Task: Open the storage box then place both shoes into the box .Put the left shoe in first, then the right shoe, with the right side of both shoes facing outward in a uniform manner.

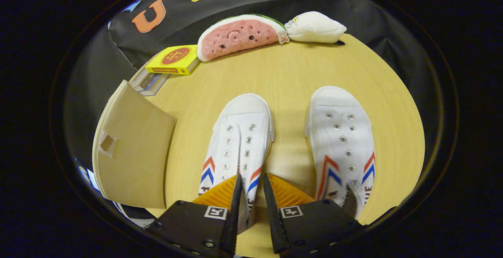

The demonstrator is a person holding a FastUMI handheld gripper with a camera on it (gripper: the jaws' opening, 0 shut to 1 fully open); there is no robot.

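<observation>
Two shoes are on the table [290, 77], toes pointing far, neither boxed yet. The left shoe [239, 140] lies just ahead of the gripper [251, 185], its right wall running between the fingers; the fingers stand a narrow gap apart, and I cannot tell whether both press on it. The right shoe [342, 140] sits apart to the right, near the table's right edge. The storage box [133, 152] is at the near left with a brown flap raised, so it looks opened. Both placements seem left to do. Bare table separates the left shoe from the box. Far off lie a yellow packet [173, 59], a watermelon plush [239, 36] and a white plush [314, 26], well clear.
</observation>
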